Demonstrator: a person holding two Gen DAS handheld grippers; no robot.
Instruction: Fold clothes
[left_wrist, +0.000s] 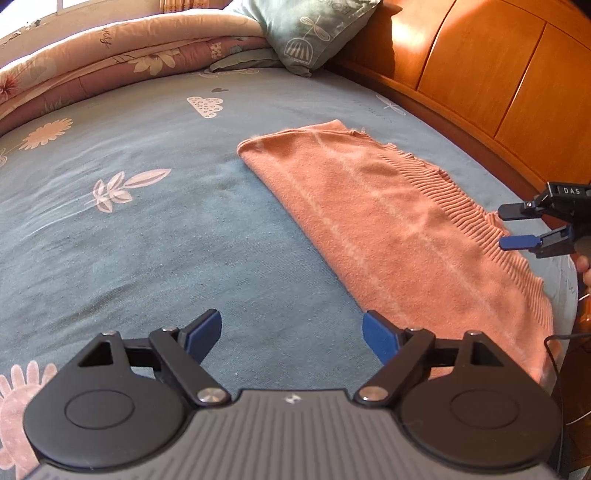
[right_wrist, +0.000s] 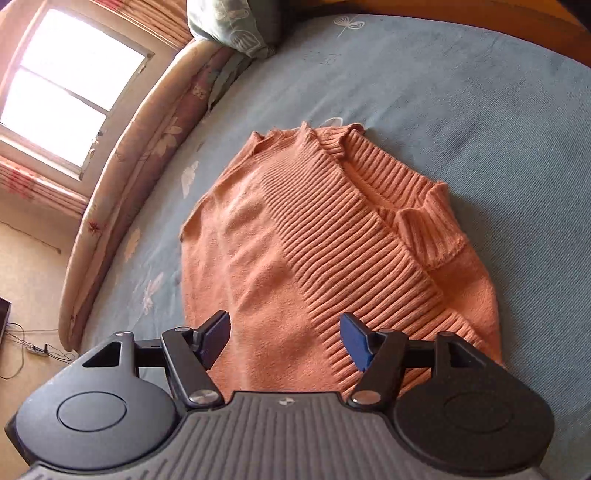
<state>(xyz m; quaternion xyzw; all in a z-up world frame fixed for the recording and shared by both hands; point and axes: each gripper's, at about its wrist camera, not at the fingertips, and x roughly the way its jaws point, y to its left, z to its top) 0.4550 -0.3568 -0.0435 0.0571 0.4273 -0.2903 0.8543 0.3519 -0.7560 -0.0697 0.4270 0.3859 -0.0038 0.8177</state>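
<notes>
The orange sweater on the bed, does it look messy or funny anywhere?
A little. The orange sweater lies folded flat on the blue sheet, but its ribbed cuff is flopped crookedly on top, and its far edge looks bumpy.

Bright daylight floods in through the window (right_wrist: 70, 96) at ten o'clock, blown out white. Sun glare streaks the wooden headboard (left_wrist: 480, 66). Fisheye bending curves every edge; focus stays sharp.

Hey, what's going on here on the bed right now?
A person is folding clothes with a handheld gripper in each hand. An orange knit sweater lies partly folded on the blue bedsheet. The left gripper and the right gripper are both open and empty, hovering over the sweater's edges. A quilt and pillow sit further back.
</notes>
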